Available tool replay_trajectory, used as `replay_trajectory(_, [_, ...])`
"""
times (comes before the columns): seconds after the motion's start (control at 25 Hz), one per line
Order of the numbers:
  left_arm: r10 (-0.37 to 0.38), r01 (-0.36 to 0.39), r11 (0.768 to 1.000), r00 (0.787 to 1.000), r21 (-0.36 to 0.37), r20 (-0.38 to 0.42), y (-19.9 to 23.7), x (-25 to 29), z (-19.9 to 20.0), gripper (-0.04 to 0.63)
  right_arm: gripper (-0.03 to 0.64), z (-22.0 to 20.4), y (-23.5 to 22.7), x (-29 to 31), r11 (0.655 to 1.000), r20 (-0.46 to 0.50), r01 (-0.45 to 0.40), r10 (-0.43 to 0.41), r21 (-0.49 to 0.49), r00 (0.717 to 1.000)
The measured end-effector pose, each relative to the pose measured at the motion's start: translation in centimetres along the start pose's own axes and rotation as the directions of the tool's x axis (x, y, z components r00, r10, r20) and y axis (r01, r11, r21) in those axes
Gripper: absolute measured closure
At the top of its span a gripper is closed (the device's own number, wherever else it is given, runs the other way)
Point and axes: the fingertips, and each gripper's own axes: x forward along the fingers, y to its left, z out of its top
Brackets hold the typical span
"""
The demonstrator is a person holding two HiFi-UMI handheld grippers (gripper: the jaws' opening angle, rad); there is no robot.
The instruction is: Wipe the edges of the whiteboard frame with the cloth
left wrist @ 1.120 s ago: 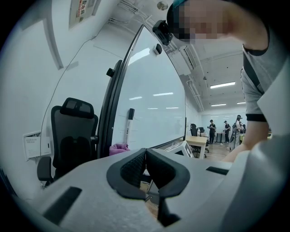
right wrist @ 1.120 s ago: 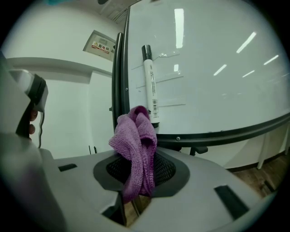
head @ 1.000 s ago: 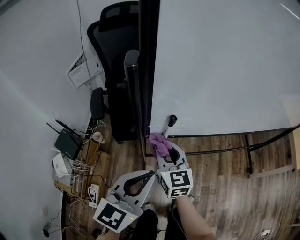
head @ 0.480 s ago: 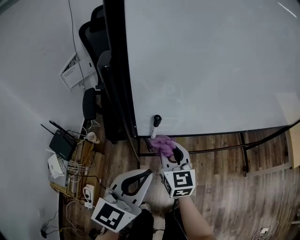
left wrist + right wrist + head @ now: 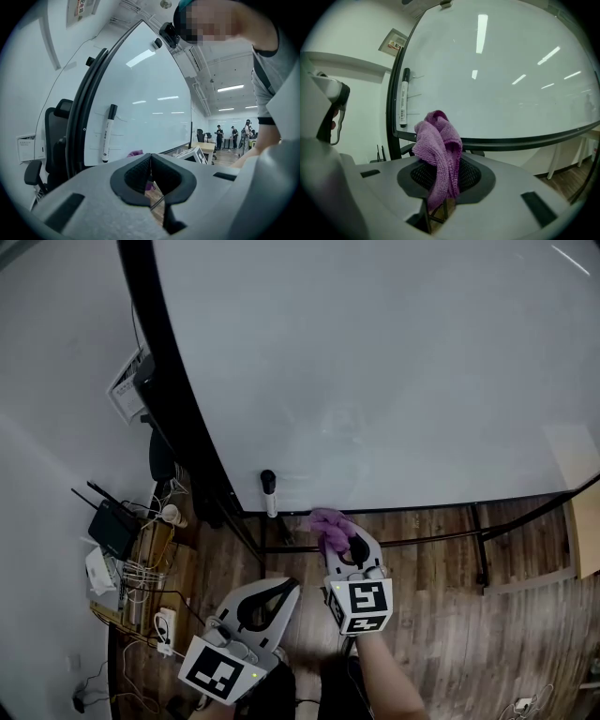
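Note:
The whiteboard's black frame (image 5: 184,418) runs down the left side and along the bottom edge (image 5: 422,506). A purple cloth (image 5: 329,524) sticks up from my right gripper (image 5: 338,540), which is shut on it. The cloth's top reaches the bottom edge, a little right of the lower-left corner. In the right gripper view the cloth (image 5: 438,143) bunches in front of the frame (image 5: 525,139). My left gripper (image 5: 284,589) hangs lower and to the left, away from the board. Its jaws are shut with nothing between them (image 5: 151,157). A black-capped marker (image 5: 269,491) sticks to the board near the corner.
A black office chair (image 5: 160,456) stands behind the board's left side. A router (image 5: 111,528), cables and a power strip (image 5: 160,624) lie on the wooden floor at the left. The board's stand legs (image 5: 479,549) cross the floor. People (image 5: 233,136) stand far off.
My right gripper with the cloth has moved right along the bottom edge, away from the lower-left corner. The marker is now left of the cloth. The left gripper has stayed low.

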Motion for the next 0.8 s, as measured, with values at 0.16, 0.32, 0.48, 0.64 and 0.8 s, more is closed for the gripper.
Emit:
replay_trajectory(0.16, [0.000, 0.000, 1.000, 1.000, 0.005, -0.006, -1.4, 1.3, 0.2, 0.578, 0.520, -0.1, -2.2, -0.7, 1.000, -0.008, 0.010, -0.010, 0.002, 1.000])
replay_trajectory(0.32, [0.000, 0.000, 1.000, 1.000, 0.008, -0.001, -2.9, 2.5, 0.4, 0.578, 0.520, -0.1, -4.3, -1.4, 1.000, -0.012, 0.017, -0.017, 0.009, 1.000])
replay_trajectory(0.48, [0.003, -0.003, 1.000, 1.000, 0.005, 0.005, -4.3, 3.4, 0.5, 0.578, 0.520, -0.5, -6.3, -2.3, 0.999, -0.020, 0.025, -0.024, 0.027, 1.000])
replay_trajectory(0.64, [0.005, -0.005, 1.000, 1.000, 0.004, 0.008, -5.7, 4.4, 0.7, 0.578, 0.520, -0.4, -8.0, -2.9, 1.000, -0.024, 0.023, -0.023, 0.020, 0.999])
replay_trajectory(0.8, [0.005, -0.005, 1.000, 1.000, 0.004, 0.016, -6.8, 5.7, 0.8, 0.578, 0.520, -0.5, -9.7, -3.4, 0.999, -0.027, 0.025, -0.025, 0.019, 0.999])
